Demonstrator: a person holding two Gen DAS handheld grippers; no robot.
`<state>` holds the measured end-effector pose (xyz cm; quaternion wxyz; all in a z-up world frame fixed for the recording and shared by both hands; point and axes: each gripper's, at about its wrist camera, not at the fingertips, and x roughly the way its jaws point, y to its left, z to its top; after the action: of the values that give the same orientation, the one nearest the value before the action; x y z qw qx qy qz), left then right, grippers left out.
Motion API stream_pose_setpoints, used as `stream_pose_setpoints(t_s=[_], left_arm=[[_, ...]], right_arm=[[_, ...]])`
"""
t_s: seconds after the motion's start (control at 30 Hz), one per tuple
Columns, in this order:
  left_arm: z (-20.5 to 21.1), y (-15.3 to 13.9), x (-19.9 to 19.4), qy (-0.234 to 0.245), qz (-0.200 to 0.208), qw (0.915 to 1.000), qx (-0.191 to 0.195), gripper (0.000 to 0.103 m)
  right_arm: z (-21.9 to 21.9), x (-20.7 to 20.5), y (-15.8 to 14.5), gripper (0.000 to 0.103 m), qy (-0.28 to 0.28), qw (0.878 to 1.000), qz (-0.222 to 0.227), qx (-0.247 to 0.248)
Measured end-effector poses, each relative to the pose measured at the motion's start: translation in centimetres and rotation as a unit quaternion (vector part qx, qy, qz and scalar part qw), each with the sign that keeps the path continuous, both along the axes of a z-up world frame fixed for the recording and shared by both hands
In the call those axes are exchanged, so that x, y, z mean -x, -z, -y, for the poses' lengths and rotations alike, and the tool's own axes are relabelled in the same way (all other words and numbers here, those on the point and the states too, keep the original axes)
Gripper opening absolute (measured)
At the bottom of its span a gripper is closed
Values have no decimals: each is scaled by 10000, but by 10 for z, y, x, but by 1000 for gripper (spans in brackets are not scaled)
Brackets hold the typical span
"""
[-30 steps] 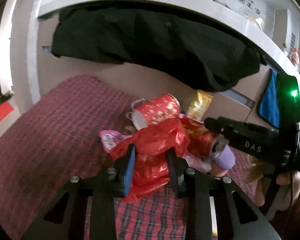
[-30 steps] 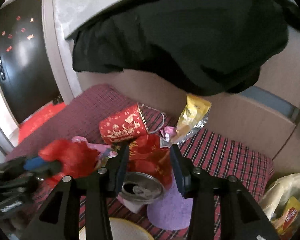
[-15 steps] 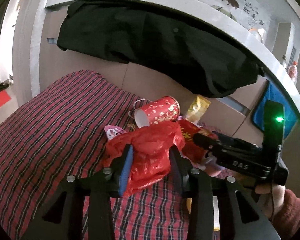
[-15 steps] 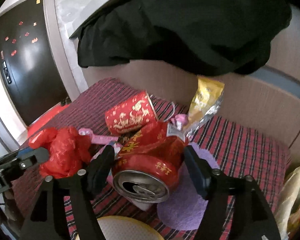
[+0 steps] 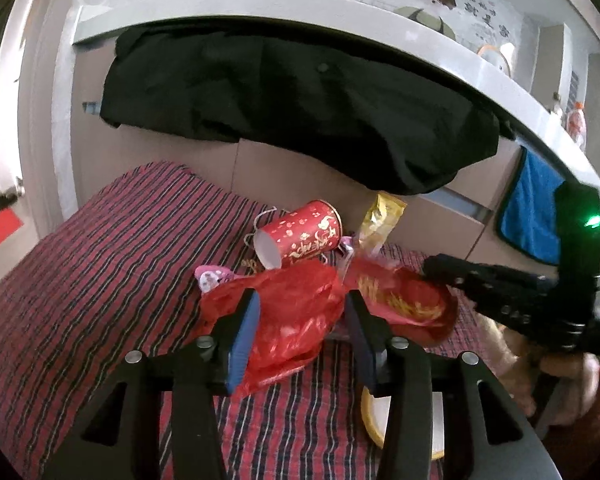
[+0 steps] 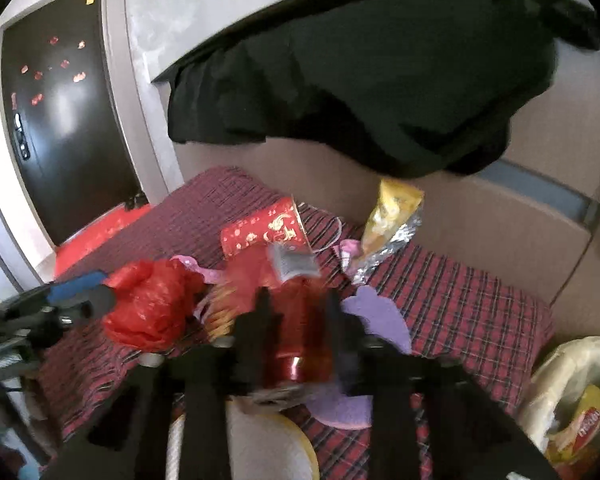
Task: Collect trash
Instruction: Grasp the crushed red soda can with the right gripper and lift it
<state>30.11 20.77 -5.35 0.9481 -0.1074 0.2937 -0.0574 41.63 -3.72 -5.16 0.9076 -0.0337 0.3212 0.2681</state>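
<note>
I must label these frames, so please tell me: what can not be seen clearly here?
- Right wrist view: right claw and red can are motion-blurred; contact unclear.
- Left wrist view: left claw fingers hide part of the red plastic bag.
- Right wrist view: white bag is cut off by the edge.

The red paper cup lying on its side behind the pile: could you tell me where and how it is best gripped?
Probably across the middle of the red paper cup, coming from above. It lies on its side on the checked cloth, open mouth toward the left gripper, so its round wall faces up and looks free to pinch.
</note>
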Motion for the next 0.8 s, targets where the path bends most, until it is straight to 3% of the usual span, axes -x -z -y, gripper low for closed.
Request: stream_pose_setpoints(t_s=[0.1,0.2,0.23,0.3,0.43,0.57,0.8], left_arm=[[9,0,-7,-126,-7,9995,-277,46],[7,0,-7,-129,-18,9997,-217,46],[5,0,-6,-125,-20,9998,-179,46],[-4,-2,-2,-188,14,9998,-60,46],[-27,-8,8,-394,167,9990,161,47],[-45,-8,15,-519,170,9976,421,47],[-60,-9,29,-544,231,9969,519,48]], right_arm=[[7,5,-5,17,13,9998,66,186],[18,12,-6,20,42,9997,142,184],[22,15,-7,23,69,9997,167,163],[26,17,-8,43,21,9998,165,69],[20,23,-2,46,-321,9991,-269,8],[8,39,8,46,-431,9988,-187,131],[-9,27,45,67,-502,9944,-899,-246]])
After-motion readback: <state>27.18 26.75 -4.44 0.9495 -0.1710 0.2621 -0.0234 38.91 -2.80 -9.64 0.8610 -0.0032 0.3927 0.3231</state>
